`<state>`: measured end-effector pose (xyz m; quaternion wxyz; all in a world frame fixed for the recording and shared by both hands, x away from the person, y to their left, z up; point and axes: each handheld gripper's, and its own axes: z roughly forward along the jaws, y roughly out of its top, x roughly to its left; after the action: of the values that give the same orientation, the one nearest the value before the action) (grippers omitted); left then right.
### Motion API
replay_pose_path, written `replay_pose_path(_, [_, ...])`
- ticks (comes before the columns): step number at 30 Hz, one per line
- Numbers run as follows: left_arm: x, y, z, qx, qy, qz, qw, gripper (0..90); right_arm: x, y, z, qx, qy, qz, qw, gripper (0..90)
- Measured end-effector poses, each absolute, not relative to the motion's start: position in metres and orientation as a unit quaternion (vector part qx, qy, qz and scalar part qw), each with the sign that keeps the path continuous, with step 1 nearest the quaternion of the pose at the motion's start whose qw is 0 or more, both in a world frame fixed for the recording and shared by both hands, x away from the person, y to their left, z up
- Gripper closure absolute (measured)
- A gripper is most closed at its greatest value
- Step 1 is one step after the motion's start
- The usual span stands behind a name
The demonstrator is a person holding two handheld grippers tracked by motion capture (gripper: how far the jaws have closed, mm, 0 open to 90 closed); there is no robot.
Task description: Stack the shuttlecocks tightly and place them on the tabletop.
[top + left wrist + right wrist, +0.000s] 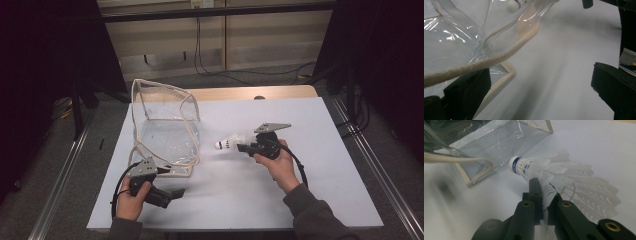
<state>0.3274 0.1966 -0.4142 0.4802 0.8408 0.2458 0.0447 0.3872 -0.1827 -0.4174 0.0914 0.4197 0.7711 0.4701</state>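
A white feather shuttlecock (226, 143) with a blue band round its cork (515, 165) hangs just above the white board. My right gripper (243, 148) is shut on its feathers (549, 191), with the cork pointing left toward the bag. A clear plastic bag (167, 127) with cream trim stands open at the left of the board. My left gripper (178, 192) lies by the bag's near corner, its jaws wide apart with nothing pressed between them. In the left gripper view the bag's cream trim (486, 62) crosses over one jaw, and the cork (512, 5) shows through the plastic.
The white board (300, 190) lies on a wooden table (235, 93). Metal rails run along the floor on both sides, and cables lie on the floor behind. Bare board stretches to the right of my right hand and along the front.
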Motion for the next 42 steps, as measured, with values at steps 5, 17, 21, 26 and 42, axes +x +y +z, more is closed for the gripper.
replay_pose_path(5, [0.327,0.196,-0.415,0.842,0.245,0.046,0.479,2.8,0.387,-0.184,-0.412,0.414,0.773,0.473,0.088,88.0])
replay_pose_path(17, [0.327,0.196,-0.415,0.841,0.246,0.046,0.48,2.8,0.385,-0.188,-0.396,0.412,0.77,0.482,0.081,88.0])
replay_pose_path(21, [0.327,0.196,-0.414,0.841,0.245,0.045,0.481,2.8,0.385,-0.189,-0.392,0.412,0.77,0.482,0.08,88.0])
replay_pose_path(26, [0.327,0.195,-0.414,0.841,0.244,0.045,0.482,2.8,0.384,-0.189,-0.386,0.409,0.773,0.478,0.083,88.0])
replay_pose_path(42, [0.327,0.195,-0.415,0.841,0.243,0.042,0.481,2.8,0.384,-0.186,-0.363,0.394,0.786,0.466,0.093,87.9])
